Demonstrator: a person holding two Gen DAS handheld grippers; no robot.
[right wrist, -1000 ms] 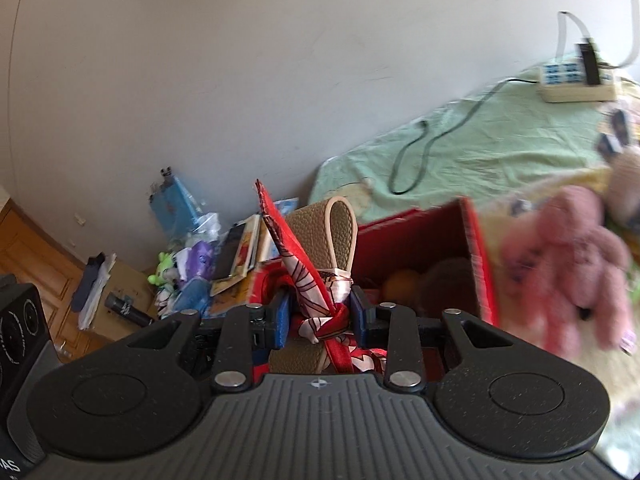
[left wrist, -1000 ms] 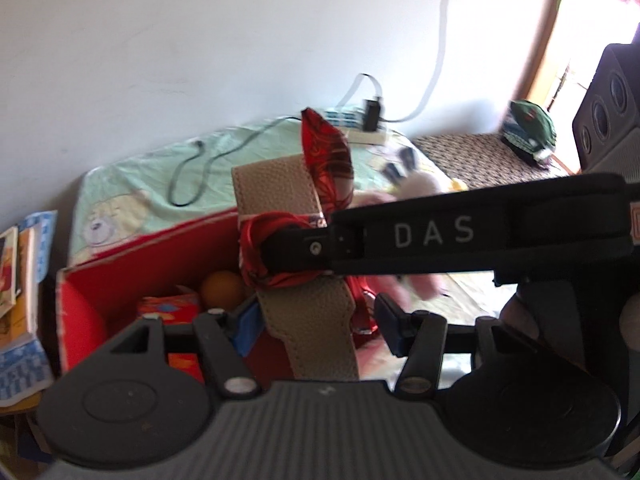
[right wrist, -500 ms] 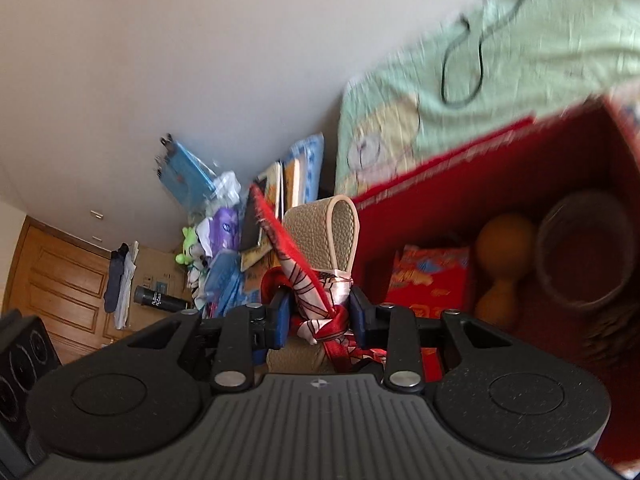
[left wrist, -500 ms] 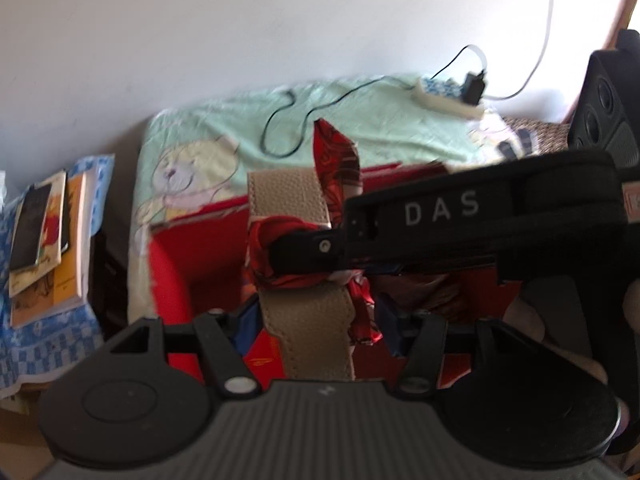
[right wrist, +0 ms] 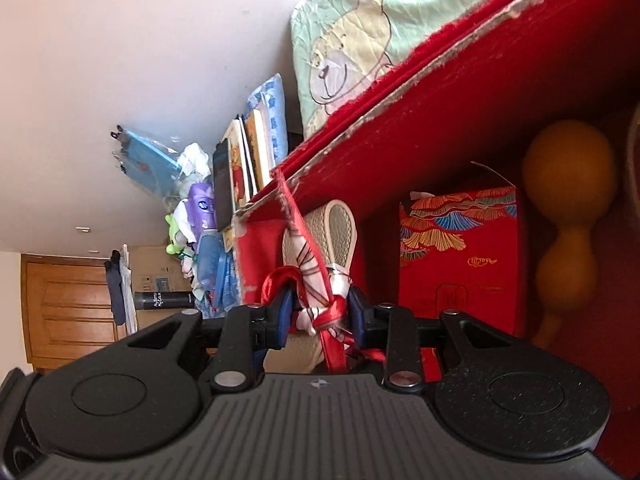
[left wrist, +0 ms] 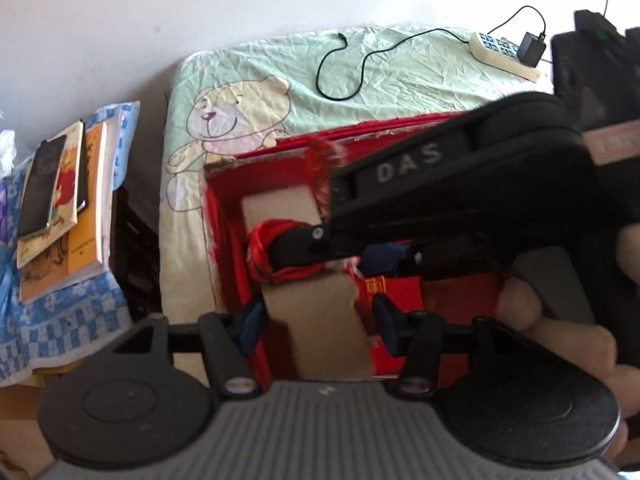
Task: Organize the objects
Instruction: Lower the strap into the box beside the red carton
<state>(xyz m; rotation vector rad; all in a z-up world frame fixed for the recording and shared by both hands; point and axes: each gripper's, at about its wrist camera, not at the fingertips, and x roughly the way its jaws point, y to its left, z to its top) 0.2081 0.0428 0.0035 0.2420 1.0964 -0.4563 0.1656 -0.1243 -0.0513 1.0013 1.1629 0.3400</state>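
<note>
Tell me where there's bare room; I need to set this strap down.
Inside the red box, the corner left of the patterned red packet looks free. The packet and orange gourd crowd the right. On the green sheet, only the black cable interrupts the bare stretch behind the box.

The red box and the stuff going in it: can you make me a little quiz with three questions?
1. True or false: the right gripper is shut on the red scarf tied around the beige strap.
2. Which thing lies inside the red box? A) the orange gourd B) the power strip C) the stack of books
3. Fill in: the printed animal on the green sheet is a ____.

Key
1. True
2. A
3. bear
</note>
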